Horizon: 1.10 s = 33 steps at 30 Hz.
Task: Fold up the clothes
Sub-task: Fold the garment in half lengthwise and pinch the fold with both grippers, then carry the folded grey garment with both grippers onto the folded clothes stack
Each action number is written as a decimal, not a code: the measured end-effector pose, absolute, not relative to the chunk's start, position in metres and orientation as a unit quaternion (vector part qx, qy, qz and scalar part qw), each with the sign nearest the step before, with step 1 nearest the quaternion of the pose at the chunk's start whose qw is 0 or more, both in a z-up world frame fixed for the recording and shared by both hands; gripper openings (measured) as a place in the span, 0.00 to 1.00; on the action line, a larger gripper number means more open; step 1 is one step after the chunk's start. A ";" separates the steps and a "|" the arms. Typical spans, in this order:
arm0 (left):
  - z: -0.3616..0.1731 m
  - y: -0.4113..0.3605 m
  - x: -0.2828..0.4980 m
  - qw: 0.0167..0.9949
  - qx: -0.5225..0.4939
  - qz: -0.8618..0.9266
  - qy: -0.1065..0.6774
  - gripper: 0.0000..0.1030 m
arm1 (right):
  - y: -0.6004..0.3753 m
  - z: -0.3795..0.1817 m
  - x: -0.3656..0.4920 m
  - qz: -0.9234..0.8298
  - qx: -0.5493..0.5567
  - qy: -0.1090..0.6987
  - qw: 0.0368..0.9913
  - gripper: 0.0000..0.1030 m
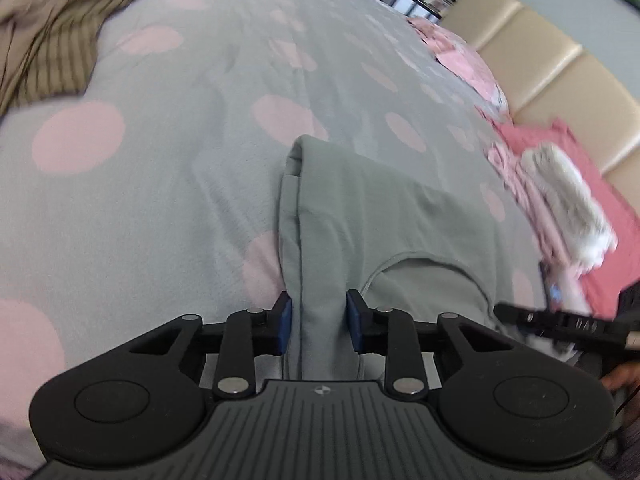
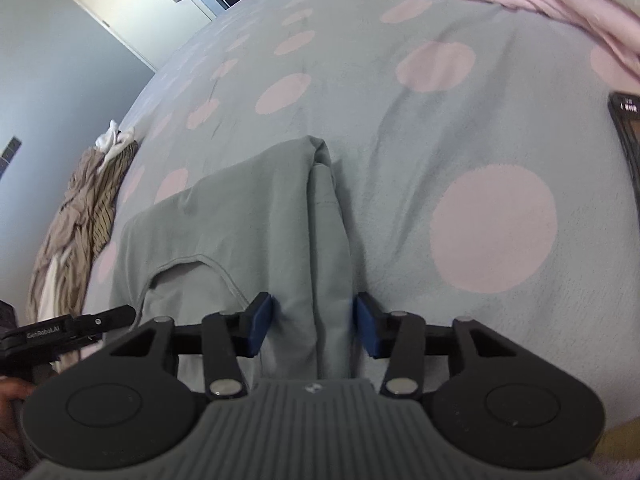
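Already doubled lengthwise, a grey-green top (image 1: 360, 232) lies on the dotted bed (image 1: 160, 160). Left tongs (image 1: 318, 326) and right tongs (image 2: 310, 330) each straddle a shoulder fold, part-open and not visibly pinching. Crumpled clothes (image 1: 48, 40) wait at 10 o'clock.

Two tools show: the left tool (image 1: 318, 326) and the right tool (image 2: 313, 330). One grey-green garment (image 1: 384, 236) lies on one bed (image 1: 168, 184). At 10 o'clock in the left view is one brown striped heap of clothes (image 1: 52, 40); at 3 o'clock, one pink pile (image 1: 520, 168) with one white fluffy item (image 1: 568, 196). One door (image 2: 132, 4) stands at 11 o'clock in the right view.
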<state>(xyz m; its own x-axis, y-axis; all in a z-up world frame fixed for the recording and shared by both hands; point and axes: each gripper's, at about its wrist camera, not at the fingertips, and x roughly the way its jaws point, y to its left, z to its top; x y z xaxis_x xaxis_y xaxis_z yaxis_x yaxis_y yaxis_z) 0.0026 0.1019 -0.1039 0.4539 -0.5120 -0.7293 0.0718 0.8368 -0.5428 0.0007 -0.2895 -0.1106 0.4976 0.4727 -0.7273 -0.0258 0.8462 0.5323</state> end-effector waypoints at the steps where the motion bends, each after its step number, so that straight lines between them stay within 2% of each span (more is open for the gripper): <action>1: -0.111 0.111 0.004 0.809 -0.263 -0.174 0.497 0.32 | -0.290 -0.112 0.002 0.151 0.237 0.480 0.831 0.51; 3: -0.122 0.122 0.008 0.787 -0.311 -0.175 0.503 0.36 | -0.289 -0.113 0.003 0.153 0.240 0.483 0.828 0.54; 7: -0.125 0.120 0.012 0.787 -0.303 -0.185 0.505 0.38 | -0.280 -0.115 0.007 0.170 0.222 0.484 0.829 0.56; 9: -0.123 0.114 0.012 0.795 -0.281 -0.187 0.504 0.37 | -0.276 -0.115 0.008 0.178 0.210 0.481 0.833 0.50; 11: -0.119 0.109 0.011 0.804 -0.262 -0.190 0.499 0.32 | -0.276 -0.115 0.007 0.184 0.214 0.477 0.833 0.39; 13: -0.115 0.106 0.008 0.812 -0.250 -0.193 0.491 0.24 | -0.280 -0.114 0.006 0.182 0.225 0.473 0.832 0.32; 17: -0.104 0.104 0.003 0.823 -0.234 -0.198 0.478 0.20 | -0.283 -0.108 0.002 0.184 0.231 0.462 0.836 0.25; 27: -0.071 0.097 -0.008 0.835 -0.241 -0.229 0.439 0.18 | -0.286 -0.067 -0.009 0.222 0.251 0.421 0.843 0.23; 33: -0.040 0.076 -0.004 0.833 -0.262 -0.256 0.414 0.18 | -0.321 -0.030 -0.004 0.220 0.285 0.405 0.840 0.23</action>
